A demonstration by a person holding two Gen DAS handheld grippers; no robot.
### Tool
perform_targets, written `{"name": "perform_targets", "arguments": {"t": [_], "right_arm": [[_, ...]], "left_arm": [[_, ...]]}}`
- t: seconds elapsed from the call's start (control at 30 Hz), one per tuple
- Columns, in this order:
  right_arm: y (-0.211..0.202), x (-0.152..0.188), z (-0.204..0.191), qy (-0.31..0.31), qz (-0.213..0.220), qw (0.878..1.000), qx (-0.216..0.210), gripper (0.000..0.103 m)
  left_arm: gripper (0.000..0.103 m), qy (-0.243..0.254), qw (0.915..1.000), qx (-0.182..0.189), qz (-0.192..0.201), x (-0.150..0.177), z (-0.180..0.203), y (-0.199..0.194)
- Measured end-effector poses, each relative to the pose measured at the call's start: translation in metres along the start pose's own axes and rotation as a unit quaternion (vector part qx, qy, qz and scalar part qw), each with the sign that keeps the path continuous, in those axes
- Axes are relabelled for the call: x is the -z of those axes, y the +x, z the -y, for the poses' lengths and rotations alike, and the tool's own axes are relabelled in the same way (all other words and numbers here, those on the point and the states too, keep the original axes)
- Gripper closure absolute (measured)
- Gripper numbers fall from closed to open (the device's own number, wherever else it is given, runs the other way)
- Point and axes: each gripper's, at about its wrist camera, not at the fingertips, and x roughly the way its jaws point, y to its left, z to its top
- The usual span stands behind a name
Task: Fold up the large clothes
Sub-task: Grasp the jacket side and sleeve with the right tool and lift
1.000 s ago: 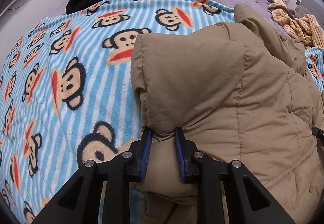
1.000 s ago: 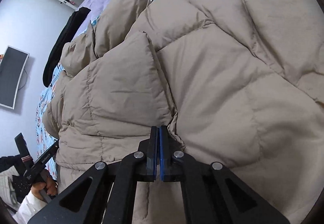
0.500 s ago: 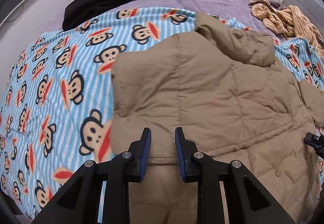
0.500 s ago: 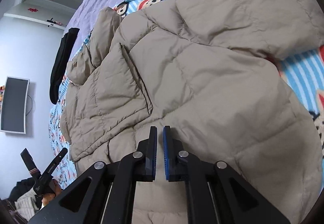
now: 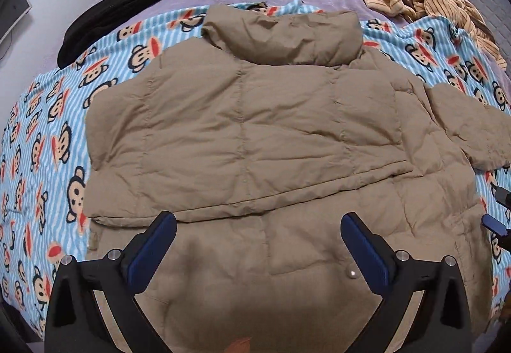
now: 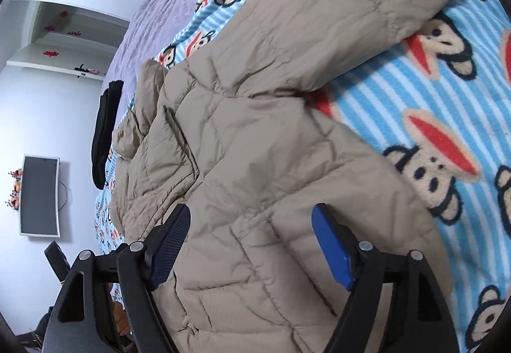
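Both grippers gape empty. Jacket lies flat ahead of left gripper; its unfolded sleeve stretches ahead-right of right gripper, nearer that hand.

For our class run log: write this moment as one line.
left gripper: open | right gripper: open | jacket: flat on blanket, one flap folded over

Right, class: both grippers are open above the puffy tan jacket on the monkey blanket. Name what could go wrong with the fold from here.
1. The folded-up lower panel of the jacket is puffy and nothing holds it, since the left gripper and right gripper are both open; it may spring back.
2. One sleeve lies spread out on the blanket; left there, the bundle could end up uneven.
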Motion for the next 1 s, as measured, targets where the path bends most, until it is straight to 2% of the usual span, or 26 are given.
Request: {"name": "perform_targets", "arguments": {"t": [0.07,0.13,0.3,0.43,0.53,0.7,0.93,0.97,1.0], "right_arm": [[-0.011,-0.007,0.015,0.012,0.014,1.0,0.0,0.017],[-0.022,-0.016,0.03,0.025,0.027,0.999,-0.007,0.0],[-0.048,-0.043,0.065,0.055,0.074,0.995,-0.024,0.0],[-0.057,-0.072,0.094,0.087,0.074,0.993,-0.02,0.0],[-0.061,-0.097,0.121,0.128,0.093,0.986,-0.047,0.0],[-0.066,-0.134,0.164,0.201,0.132,0.965,-0.105,0.0],[-0.053,-0.17,0.199,0.296,0.162,0.916,-0.216,0.0],[-0.051,-0.173,0.2,0.305,0.164,0.91,-0.228,0.001],[-0.05,-0.176,0.199,0.311,0.166,0.906,-0.236,0.007]], "left_arm": [[0.0,0.009,0.9999,0.005,-0.006,-0.001,0.015,0.004],[0.0,0.023,0.9994,0.021,-0.013,-0.002,0.033,0.007],[0.0,0.046,0.9979,0.043,-0.014,-0.004,0.074,0.005],[0.0,0.047,0.9975,0.051,-0.013,-0.01,0.093,0.005],[0.0,0.045,0.9973,0.056,-0.013,-0.016,0.102,0.006],[0.0,0.037,0.9975,0.058,-0.011,-0.025,0.11,0.009],[0.0,0.017,0.9979,0.061,-0.012,-0.037,0.106,0.013],[0.0,0.014,0.9979,0.061,-0.012,-0.038,0.105,0.014],[0.0,0.011,0.9981,0.06,-0.01,-0.039,0.103,0.014]]}}
